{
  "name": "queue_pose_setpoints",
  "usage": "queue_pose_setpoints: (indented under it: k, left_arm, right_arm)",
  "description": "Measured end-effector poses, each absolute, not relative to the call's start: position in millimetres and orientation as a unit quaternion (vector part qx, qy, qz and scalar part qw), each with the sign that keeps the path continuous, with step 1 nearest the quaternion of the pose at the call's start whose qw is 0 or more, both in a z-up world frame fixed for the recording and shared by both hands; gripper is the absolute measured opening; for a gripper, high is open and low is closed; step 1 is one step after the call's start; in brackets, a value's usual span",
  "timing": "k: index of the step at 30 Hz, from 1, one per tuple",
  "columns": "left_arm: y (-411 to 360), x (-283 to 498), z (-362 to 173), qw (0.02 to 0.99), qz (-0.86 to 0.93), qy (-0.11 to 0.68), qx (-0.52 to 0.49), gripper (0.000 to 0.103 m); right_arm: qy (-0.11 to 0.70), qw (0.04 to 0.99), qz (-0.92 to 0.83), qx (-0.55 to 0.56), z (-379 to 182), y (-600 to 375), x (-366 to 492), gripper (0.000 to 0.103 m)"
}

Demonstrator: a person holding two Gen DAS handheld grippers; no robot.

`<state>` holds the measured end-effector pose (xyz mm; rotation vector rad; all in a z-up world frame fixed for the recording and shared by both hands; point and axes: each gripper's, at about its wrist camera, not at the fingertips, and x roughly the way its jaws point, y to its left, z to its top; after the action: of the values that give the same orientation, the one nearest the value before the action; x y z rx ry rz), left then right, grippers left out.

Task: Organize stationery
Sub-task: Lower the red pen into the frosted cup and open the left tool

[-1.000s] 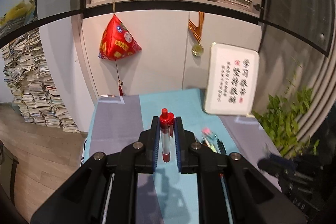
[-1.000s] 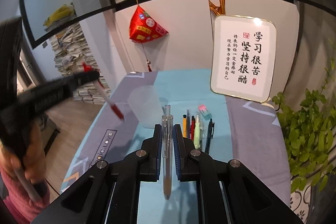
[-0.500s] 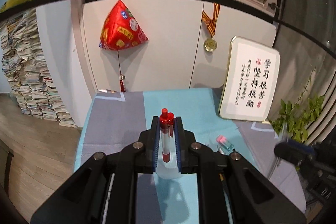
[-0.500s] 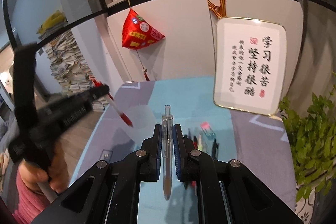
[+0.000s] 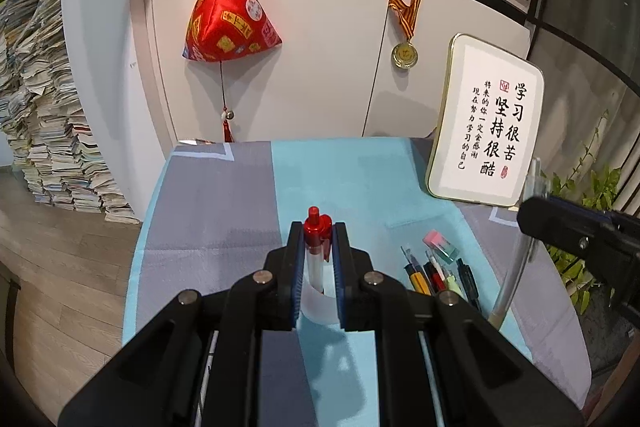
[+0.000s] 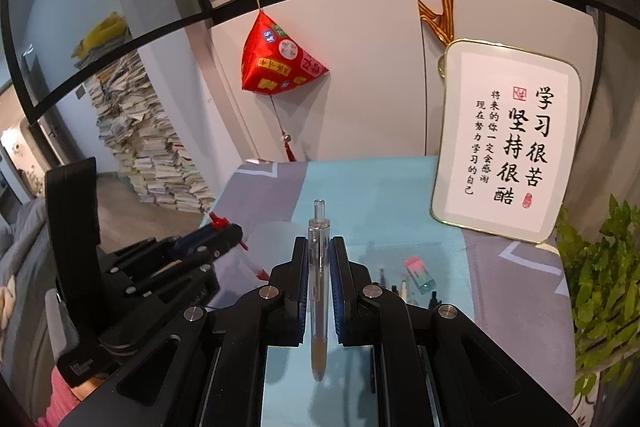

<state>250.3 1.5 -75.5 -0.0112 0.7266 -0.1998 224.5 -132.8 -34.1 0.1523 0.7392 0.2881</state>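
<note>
Left tool [image 5: 317, 247] clamped on red pen [image 5: 316, 253] at frame centre above translucent cup [image 5: 318, 305], right tool [image 6: 318, 267] gripping clear pen [image 6: 318, 283] (tip down), loose pens [image 5: 440, 273] lower right on bench [image 5: 352, 179].

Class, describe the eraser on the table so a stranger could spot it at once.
Find the framed calligraphy sign leaning at the table's back right. On the cloth in front of it lies a row of pens; the eraser sits at their far end, a short pink-and-green block.

A red pouch [image 5: 230, 21] hangs at upper centre, a medal [image 5: 405, 55] to its right, a framed calligraphy sign [image 5: 486, 125] at right, stacked books [image 5: 44, 131] at left.
</note>
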Motion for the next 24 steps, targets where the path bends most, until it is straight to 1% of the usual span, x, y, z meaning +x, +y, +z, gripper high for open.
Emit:
queue_pose_setpoints:
  k: [14,20,23,24]
  left_arm:
    - [5.6,247.9,-83.9,0.927,-0.104,0.36,-0.014,0.012]
    - [11.4,241.6,-79.7,0.93,-0.107,0.35,-0.025,0.013]
    - [15.2,235.7,-76.5,0.935,-0.099,0.341,-0.019,0.015]
    - [17.9,232.4,-74.9,0.937,-0.094,0.336,-0.017,0.019]
  right_arm:
    - [0.355,0.922,0.139,0.062,-25.7,-117.7,233.0,0.011]
    - [0.34,0.928,0.14,0.059,-10.6,-109.2,237.9,0.011]
    - [0.329,0.932,0.141,0.061,1.3,-105.3,242.0,0.011]
    - [0.323,0.933,0.144,0.062,6.3,-103.3,243.8,0.011]
